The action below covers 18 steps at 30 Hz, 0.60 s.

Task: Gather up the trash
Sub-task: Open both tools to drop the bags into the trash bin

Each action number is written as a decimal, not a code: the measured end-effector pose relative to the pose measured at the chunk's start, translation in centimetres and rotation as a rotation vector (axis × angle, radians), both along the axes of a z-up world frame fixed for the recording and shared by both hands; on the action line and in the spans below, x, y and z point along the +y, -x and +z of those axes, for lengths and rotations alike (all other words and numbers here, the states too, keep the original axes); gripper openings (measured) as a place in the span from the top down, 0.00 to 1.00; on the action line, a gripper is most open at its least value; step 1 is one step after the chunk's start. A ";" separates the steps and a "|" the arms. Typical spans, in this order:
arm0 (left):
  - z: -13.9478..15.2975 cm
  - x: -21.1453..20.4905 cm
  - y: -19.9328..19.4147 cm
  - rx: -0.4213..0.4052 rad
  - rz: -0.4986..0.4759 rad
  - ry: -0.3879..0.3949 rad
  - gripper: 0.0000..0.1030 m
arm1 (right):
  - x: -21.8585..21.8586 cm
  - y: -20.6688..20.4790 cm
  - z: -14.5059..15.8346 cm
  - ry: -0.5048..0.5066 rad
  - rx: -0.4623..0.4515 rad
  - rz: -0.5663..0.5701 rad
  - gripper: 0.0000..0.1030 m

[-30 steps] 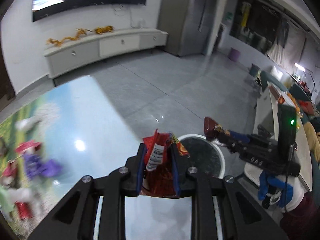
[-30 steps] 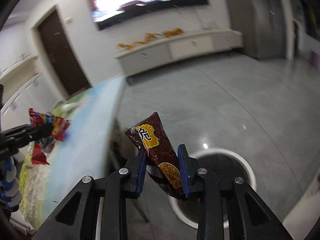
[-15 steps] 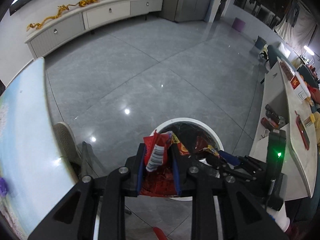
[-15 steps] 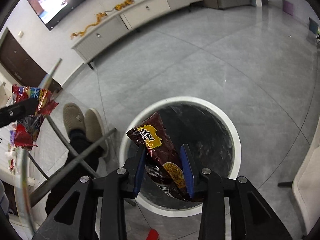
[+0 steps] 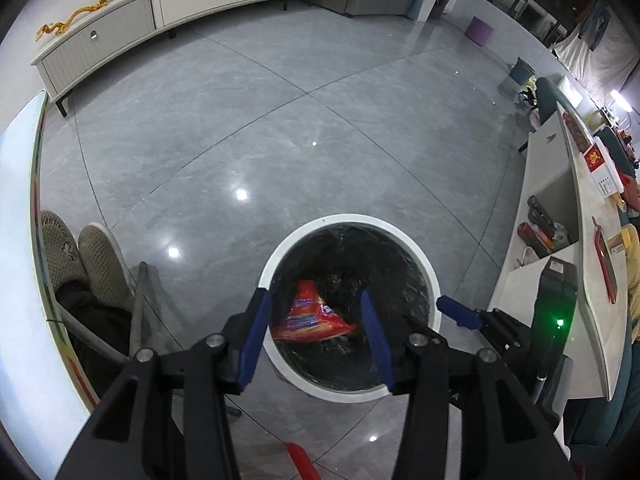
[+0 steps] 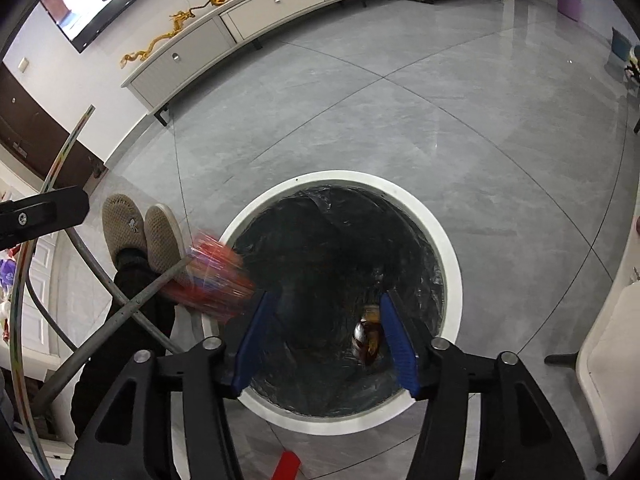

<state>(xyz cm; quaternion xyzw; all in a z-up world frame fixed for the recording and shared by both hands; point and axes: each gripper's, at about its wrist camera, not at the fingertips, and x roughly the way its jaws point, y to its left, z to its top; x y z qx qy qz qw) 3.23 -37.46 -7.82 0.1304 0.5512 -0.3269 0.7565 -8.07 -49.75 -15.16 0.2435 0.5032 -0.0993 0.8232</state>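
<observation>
A round white-rimmed trash bin point(image 5: 430, 284) with a black liner stands on the grey floor below both grippers; it also shows in the right wrist view point(image 6: 450, 248). My left gripper point(image 5: 316, 328) is open and empty above the bin's near rim. A red snack wrapper point(image 5: 310, 318) is falling below it into the bin; in the right wrist view it is a red blur point(image 6: 216, 280) at the bin's left rim. My right gripper point(image 6: 326, 340) is open and empty over the bin. The brown wrapper point(image 6: 366, 340) lies inside the bin by its right finger.
The person's feet in beige shoes point(image 5: 80, 256) stand left of the bin beside metal table legs point(image 6: 120, 312). The table edge point(image 5: 16, 240) runs along the left. A small red piece point(image 5: 302, 460) lies on the floor near the bin. A white counter point(image 5: 560, 208) stands at right.
Both grippers have opened above the bin. The red wrapper has dropped out of the left one and the brown wrapper out of the right one into the bin.
</observation>
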 end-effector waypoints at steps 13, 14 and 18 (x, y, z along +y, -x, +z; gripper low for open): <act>1.2 1.0 0.0 -0.010 0.026 0.060 0.47 | 3.7 0.1 1.9 0.074 0.014 0.001 0.31; 1.3 1.2 0.0 -0.013 0.029 0.063 0.47 | 3.8 0.1 2.1 0.080 0.013 -0.001 0.31; 1.7 1.9 -0.1 -0.018 0.038 0.091 0.47 | 4.9 0.2 3.3 0.106 0.004 -0.016 0.30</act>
